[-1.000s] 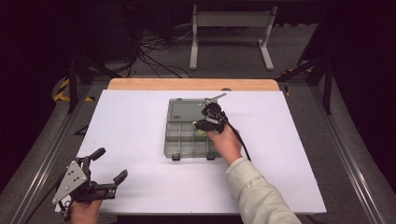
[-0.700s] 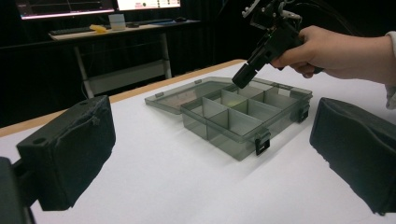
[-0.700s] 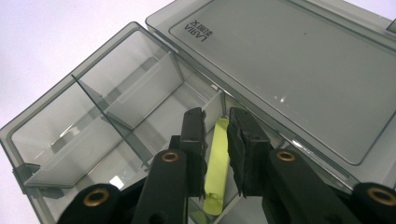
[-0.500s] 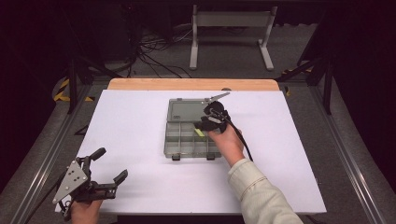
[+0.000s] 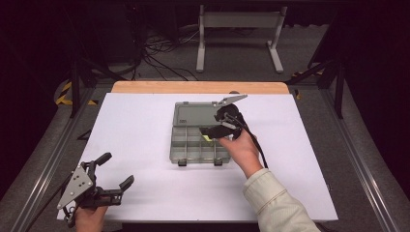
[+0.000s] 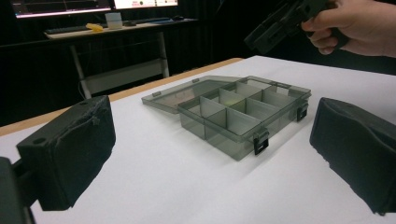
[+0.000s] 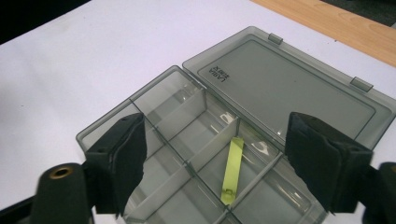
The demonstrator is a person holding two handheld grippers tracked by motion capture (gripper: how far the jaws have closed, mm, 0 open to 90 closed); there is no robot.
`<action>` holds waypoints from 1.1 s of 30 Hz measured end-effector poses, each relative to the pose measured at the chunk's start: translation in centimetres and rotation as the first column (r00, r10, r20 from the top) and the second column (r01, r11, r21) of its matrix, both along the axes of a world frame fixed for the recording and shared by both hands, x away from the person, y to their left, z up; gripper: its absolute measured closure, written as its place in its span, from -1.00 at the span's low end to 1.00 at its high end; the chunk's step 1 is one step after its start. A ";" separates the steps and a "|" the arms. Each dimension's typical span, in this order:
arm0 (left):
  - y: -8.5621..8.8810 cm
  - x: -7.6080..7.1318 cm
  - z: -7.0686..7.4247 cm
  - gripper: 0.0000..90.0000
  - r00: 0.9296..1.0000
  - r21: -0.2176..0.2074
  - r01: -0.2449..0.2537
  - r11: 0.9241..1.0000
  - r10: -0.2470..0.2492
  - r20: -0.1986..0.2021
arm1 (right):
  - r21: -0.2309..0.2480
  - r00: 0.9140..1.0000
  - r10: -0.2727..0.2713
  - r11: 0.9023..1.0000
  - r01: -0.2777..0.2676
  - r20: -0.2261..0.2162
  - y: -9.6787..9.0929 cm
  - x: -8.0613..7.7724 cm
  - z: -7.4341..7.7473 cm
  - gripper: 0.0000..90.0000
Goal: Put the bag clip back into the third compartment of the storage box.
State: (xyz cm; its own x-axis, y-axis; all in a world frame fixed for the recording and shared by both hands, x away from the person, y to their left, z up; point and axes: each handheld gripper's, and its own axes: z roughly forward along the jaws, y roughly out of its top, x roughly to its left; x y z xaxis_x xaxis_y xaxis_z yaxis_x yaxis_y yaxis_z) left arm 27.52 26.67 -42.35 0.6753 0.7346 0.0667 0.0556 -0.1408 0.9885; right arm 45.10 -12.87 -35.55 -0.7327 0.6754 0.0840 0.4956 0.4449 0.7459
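Overhead light, even on the white desk (image 5: 145, 145); surroundings beyond its edges fall to near black. Shadows soft, short. Mild glare on the organizer box (image 7: 280, 88) lid in the right gripper view. High view slightly soft; the close black pads (image 6: 70, 149) blur.

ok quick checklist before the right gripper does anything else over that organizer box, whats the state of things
1. Organizer box lid open, lying flat behind the tray: ok.
2. Yellow-green strip inside a compartment, leaning on a divider: ok.
3. Right gripper open, nothing held: ok.
4. Right gripper clear of the dividers: cannot tell, it hovers close over the box.
5. Left gripper open, parked near the table's front left, away from the box: ok.
6. Other compartments empty: cannot tell, jaws hide some.
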 end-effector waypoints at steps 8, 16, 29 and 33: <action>0.0 0.1 0.0 -0.98 1.000 0.005 0.002 1.000 -0.002 -0.003 | 0.009 1.000 0.024 1.000 -0.024 0.006 -1.2 -1.2 0.7 -0.62; -0.1 0.2 -0.1 -0.98 1.000 0.002 -0.001 1.000 0.001 -0.010 | 0.030 0.997 0.013 0.999 -0.015 0.070 -3.1 -2.7 1.5 -0.73; -0.1 0.3 -0.1 -0.98 1.000 0.000 0.004 1.000 -0.004 -0.005 | 0.058 0.987 0.008 0.998 -0.018 0.163 -5.9 -5.3 3.1 -0.87; -0.1 0.3 0.0 -0.98 1.000 0.003 0.001 1.000 -0.001 -0.008 | 0.063 0.984 0.000 0.998 -0.012 0.180 -7.0 -6.3 3.2 -0.88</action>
